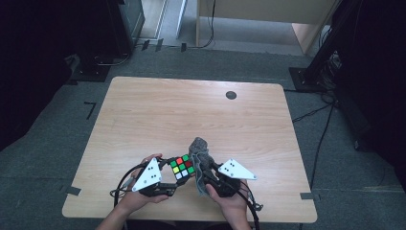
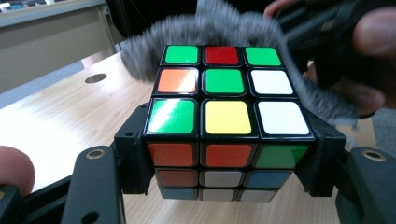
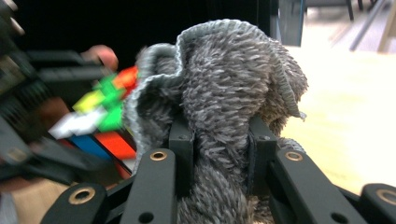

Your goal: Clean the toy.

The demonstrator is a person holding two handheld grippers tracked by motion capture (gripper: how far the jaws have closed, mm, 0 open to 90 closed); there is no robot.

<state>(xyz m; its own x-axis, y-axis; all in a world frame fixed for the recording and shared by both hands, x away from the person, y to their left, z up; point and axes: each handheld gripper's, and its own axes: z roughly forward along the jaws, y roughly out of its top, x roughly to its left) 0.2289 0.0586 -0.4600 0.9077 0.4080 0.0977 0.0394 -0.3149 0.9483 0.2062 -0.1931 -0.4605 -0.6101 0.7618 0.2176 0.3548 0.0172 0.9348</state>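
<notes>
Your left hand-held gripper (image 1: 168,188) sat at the near edge of the counter (image 1: 143,115), its jaws pinching the cube (image 1: 182,167) from both sides. In the left gripper view the cube (image 2: 227,116) was squeezed between the two black jaws, clear of the wood, with a green, yellow and white row nearest on top and orange and green squares on the near face. Just right of the cube, touching its far right side, was the grey cloth (image 1: 201,153). Your right hand-held gripper (image 1: 207,181) had its jaws pinching that cloth; in the right gripper view the fuzzy cloth (image 3: 229,88) bunched up between them, with the cube (image 3: 105,109) blurred at the left.
</notes>
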